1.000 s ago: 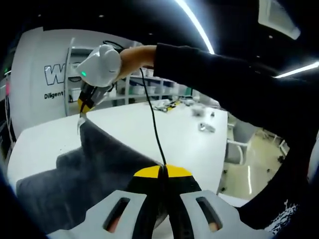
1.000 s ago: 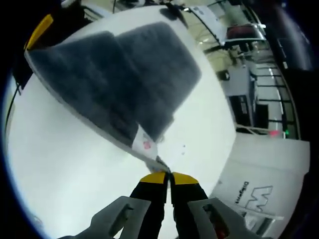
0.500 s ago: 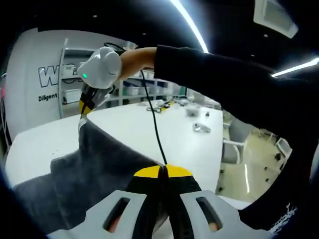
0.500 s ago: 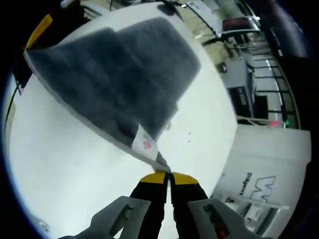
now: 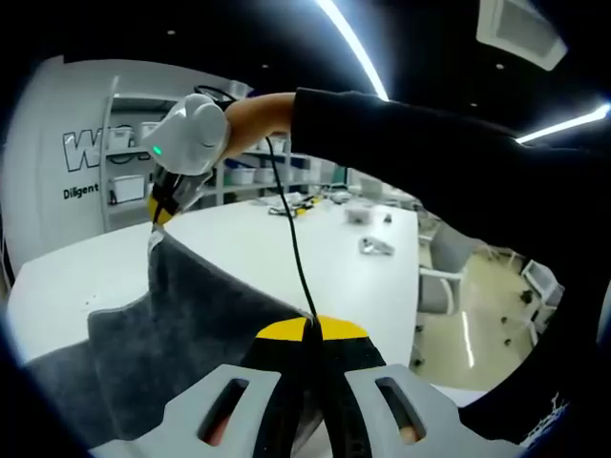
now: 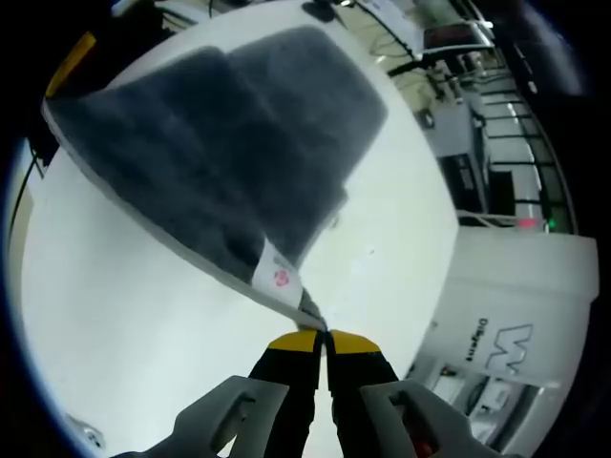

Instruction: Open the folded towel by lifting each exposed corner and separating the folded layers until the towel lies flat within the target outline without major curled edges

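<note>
Both claws stayed clamped on towel (image 6: pixel 239 162) corners, lifted slightly; left claw (image 5: pixel 313 329) and right claw (image 6: pixel 323 336) hold one edge taut between them; rest drapes onto desk (image 6: pixel 124 315).

Lower part of grey towel (image 5: pixel 181 334) hidden behind left gripper (image 5: pixel 313 329) at frame bottom. Wall lettering (image 5: pixel 81 148) cut off by shelving, upper left. Small items on white table (image 5: pixel 363 277) too blurred to identify. Pinched towel corner concealed between right gripper (image 6: pixel 323 339) tips.
</note>
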Demonstrator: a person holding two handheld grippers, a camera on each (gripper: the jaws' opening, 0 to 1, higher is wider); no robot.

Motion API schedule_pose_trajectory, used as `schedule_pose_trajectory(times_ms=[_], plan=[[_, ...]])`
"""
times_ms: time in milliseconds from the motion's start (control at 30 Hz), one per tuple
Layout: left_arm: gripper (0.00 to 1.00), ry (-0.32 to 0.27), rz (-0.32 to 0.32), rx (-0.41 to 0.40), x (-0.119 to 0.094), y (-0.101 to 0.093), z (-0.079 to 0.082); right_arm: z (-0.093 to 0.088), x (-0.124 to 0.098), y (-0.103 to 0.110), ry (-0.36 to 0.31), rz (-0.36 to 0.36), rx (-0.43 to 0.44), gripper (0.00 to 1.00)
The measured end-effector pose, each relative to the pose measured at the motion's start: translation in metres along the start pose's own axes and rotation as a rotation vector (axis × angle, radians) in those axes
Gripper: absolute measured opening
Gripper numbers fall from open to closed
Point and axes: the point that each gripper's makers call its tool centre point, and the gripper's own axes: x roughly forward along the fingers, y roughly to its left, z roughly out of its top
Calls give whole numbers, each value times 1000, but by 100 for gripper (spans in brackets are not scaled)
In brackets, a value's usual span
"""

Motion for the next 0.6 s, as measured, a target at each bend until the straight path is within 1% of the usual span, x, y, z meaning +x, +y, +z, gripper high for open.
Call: schedule_pose_trajectory(times_ms=[267, 500, 600], plan=[[0, 11, -25, 15, 15, -8, -1, -19, -2, 15, 6, 3, 38, 0], [0, 22, -45, 16, 24, -15, -5, -29, -3, 26, 11, 6, 55, 0], [0, 21, -48, 17, 26, -18, -4, -32, -4, 27, 14, 5, 58, 0]])
